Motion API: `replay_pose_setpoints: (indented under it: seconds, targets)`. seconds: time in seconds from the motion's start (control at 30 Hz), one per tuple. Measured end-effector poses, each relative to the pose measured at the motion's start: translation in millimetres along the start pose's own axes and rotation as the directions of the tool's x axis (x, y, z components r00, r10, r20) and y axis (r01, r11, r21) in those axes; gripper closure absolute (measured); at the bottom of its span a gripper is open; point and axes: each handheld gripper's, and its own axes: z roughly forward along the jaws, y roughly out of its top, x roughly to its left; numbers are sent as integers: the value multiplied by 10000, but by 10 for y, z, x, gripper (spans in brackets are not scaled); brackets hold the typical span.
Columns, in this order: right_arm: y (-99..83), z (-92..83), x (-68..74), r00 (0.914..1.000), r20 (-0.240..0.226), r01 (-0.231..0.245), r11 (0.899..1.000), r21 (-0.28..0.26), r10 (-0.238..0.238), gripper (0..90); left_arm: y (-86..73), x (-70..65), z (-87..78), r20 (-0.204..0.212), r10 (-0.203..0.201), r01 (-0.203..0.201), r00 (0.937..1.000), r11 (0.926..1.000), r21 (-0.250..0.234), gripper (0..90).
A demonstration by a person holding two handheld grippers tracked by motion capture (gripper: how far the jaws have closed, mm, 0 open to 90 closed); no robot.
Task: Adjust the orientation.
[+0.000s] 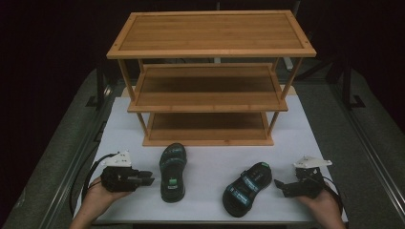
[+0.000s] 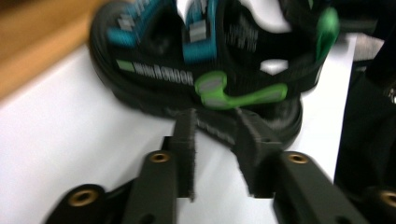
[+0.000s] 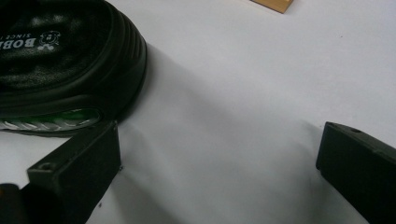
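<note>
At the lower left of the high view, the left gripper (image 1: 149, 180) points at the left sandal (image 1: 172, 172) lying just beside it on the white mat (image 1: 210, 162), jaws parted a little with nothing between them. Lower centre-right lies the right sandal (image 1: 247, 188), and the right gripper (image 1: 279, 187) sits at its heel with jaws spread wide, empty. Behind stands the wooden shoe rack (image 1: 210, 78). I'd worry that the left's narrow gap just shoves the sandal away rather than straddling its edge.
</note>
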Motion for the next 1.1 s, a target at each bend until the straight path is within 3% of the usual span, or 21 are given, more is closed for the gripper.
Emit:
replay_pose_setpoints:
  seconds: [0.03,0.07,0.17,0.43,0.7,0.8,0.9,1.0,1.1]
  targets:
    - [0,0,0,10000,0,-3,10000,1,3,0,51,4,-21,16,-15,16,10000,9999,-139,632]
    - [0,0,1,10000,1,-5,10000,0,5,0,124,17,-36,57,26,-25,10000,9999,-157,558]
    - [0,0,1,10000,2,-4,10000,3,4,0,249,24,-13,126,136,-133,9998,9997,-198,495]
    - [0,0,0,10000,-1,-3,10000,3,3,0,568,46,208,201,652,-651,9977,9979,-45,477]
    - [0,0,0,10000,-6,-5,10000,-5,5,0,661,95,481,395,855,-878,9956,9943,606,474]
    - [0,0,0,10000,-4,-2,10000,1,2,0,651,107,565,550,846,-888,9949,9929,787,501]
    - [0,-1,0,10000,-4,0,10000,6,0,0,642,114,599,821,867,-930,9928,9928,758,584]
    - [0,-1,-1,10000,-4,-1,10000,6,1,0,641,102,607,628,1082,-1131,9921,9903,805,663]
    - [0,-1,-1,10000,-4,1,10000,9,-1,0,643,96,596,578,1165,-1208,9915,9895,790,686]
